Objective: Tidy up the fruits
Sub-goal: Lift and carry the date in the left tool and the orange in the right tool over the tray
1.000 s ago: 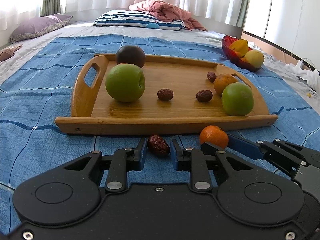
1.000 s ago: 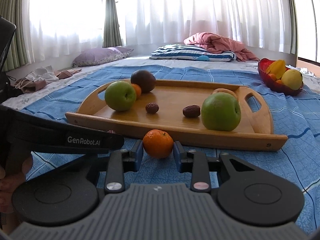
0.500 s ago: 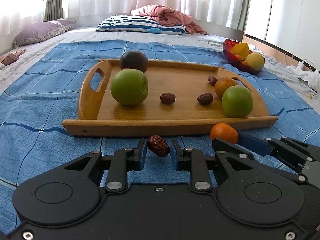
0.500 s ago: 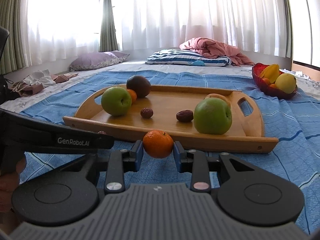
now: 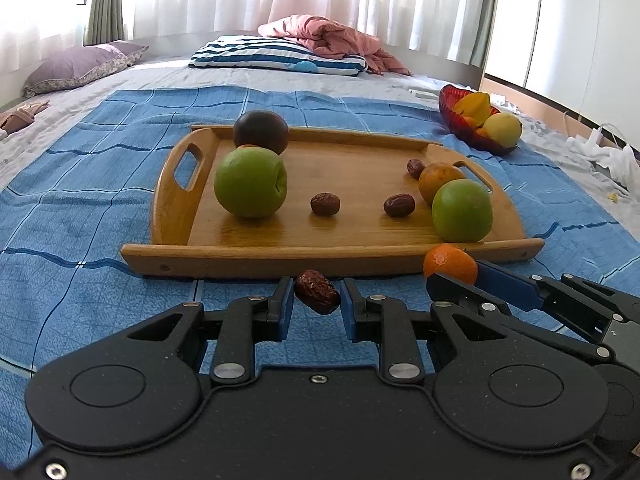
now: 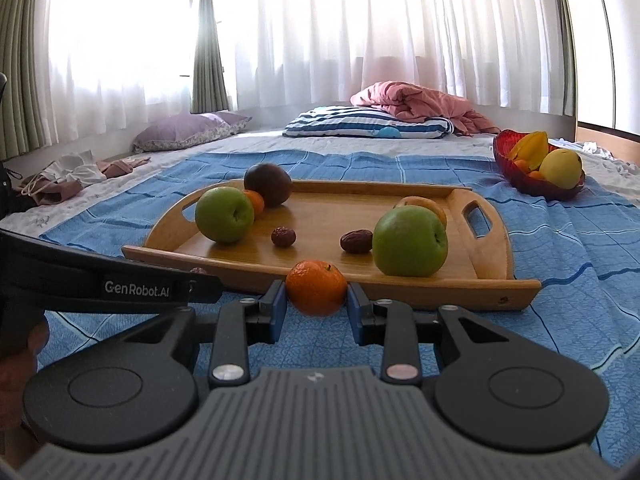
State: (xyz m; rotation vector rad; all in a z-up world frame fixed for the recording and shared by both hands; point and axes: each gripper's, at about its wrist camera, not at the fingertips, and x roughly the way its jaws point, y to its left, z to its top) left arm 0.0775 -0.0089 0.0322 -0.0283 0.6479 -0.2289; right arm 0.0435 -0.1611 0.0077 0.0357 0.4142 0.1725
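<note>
The left gripper (image 5: 316, 300) was clamped on a wrinkled red date (image 5: 317, 297), held just in front of the wooden tray's (image 5: 280, 256) near rim. The right gripper (image 6: 316, 304) was clenched on a mandarin (image 6: 316, 287), also just before that near rim and to the date's right. On the tray, a green apple (image 5: 251, 182) sat near the left handle, with a dark round fruit (image 5: 261, 132) behind it. Two loose dates (image 5: 325, 204) lay at the tray's middle. Another green apple (image 5: 462, 210) stood near the right handle, an orange fruit (image 5: 438, 176) just behind it. Beyond the tray's right end sat a red bowl (image 5: 472, 136) of fruit.
</note>
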